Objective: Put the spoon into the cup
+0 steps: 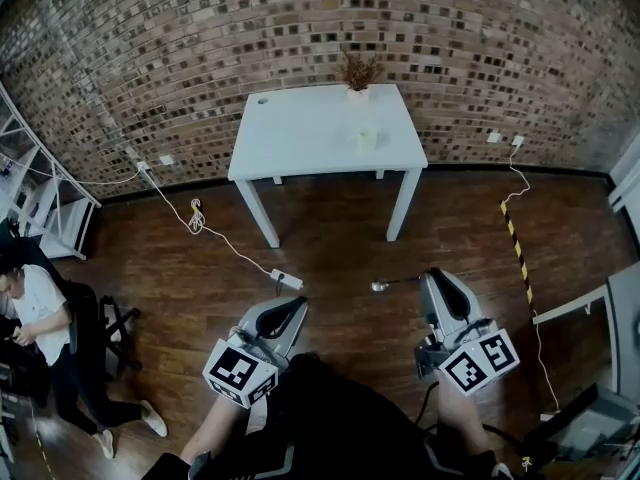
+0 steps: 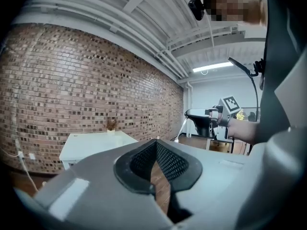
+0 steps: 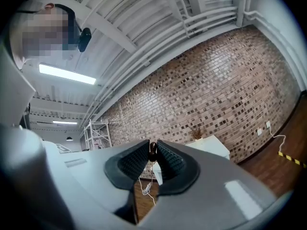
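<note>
I have the spoon (image 1: 392,283) pinched by its handle end in the right claw (image 1: 428,276). The right gripper view shows the jaws closed down to a narrow gap with the dark tip of the handle clamped between the pads. From the head view the spoon sticks out sideways to the left of that claw, roughly level, with its bowl at the far left end, out over the floor.

The left claw (image 1: 292,308) is closed on itself with nothing between its pads.

The cup (image 1: 367,140) stands upright on the white worktop (image 1: 300,133), towards its right half and just in front of a small potted plant (image 1: 358,73). It is straight ahead of me and well apart from both claws, a little to the left of the right claw's line and nearer to that claw than to the left one.

What matters next, as I judge it, is the axis. The spoon lies across while the cup's mouth faces up, so once I am over the worktop I must tip the bowl end downwards.
</note>
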